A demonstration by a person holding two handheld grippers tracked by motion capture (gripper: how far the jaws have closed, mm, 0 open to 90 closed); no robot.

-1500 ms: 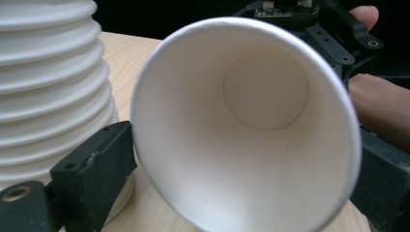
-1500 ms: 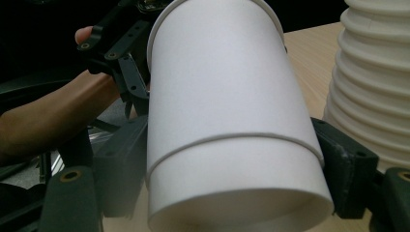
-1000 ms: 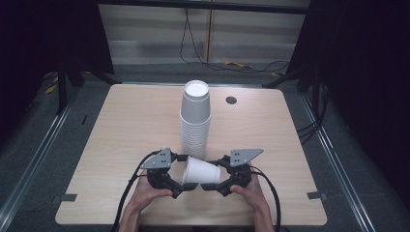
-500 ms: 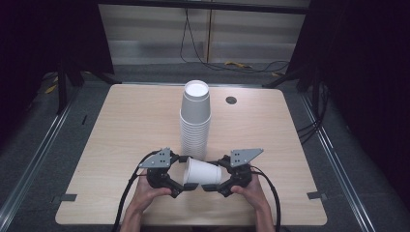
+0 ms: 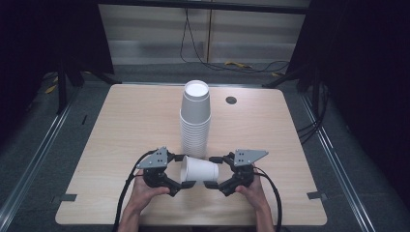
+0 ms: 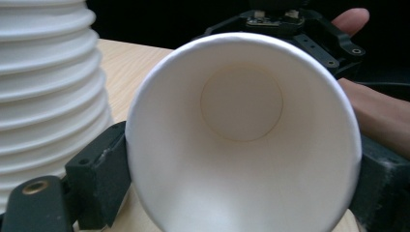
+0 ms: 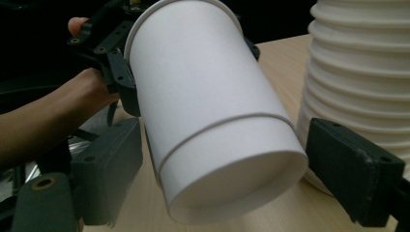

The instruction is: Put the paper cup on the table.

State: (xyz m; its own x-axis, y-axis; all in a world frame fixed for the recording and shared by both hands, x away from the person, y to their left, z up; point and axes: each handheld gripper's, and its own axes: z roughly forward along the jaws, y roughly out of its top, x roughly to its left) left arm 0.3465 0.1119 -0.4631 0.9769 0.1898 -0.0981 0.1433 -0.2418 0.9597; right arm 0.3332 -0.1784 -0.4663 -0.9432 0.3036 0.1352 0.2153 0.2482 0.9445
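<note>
White paper cup (image 5: 199, 170) lies on its side between the two tongs near the bench's (image 5: 121, 125) front edge, just before the stack (image 5: 195, 121). Left tongs (image 5: 180, 175) are clamped on its rim, the mouth facing them, likely to steady it. Right tongs (image 5: 212, 173) stand apart, one jaw either side of the base without touching, seemingly poised to take it.

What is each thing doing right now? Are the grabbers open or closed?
Single paper cup: on its side, empty, held between both grippers.
Cup stack: upright, upside down.
Left hand-held gripper: shut on the cup's rim end.
Right hand-held gripper: open around the cup's base.
</note>
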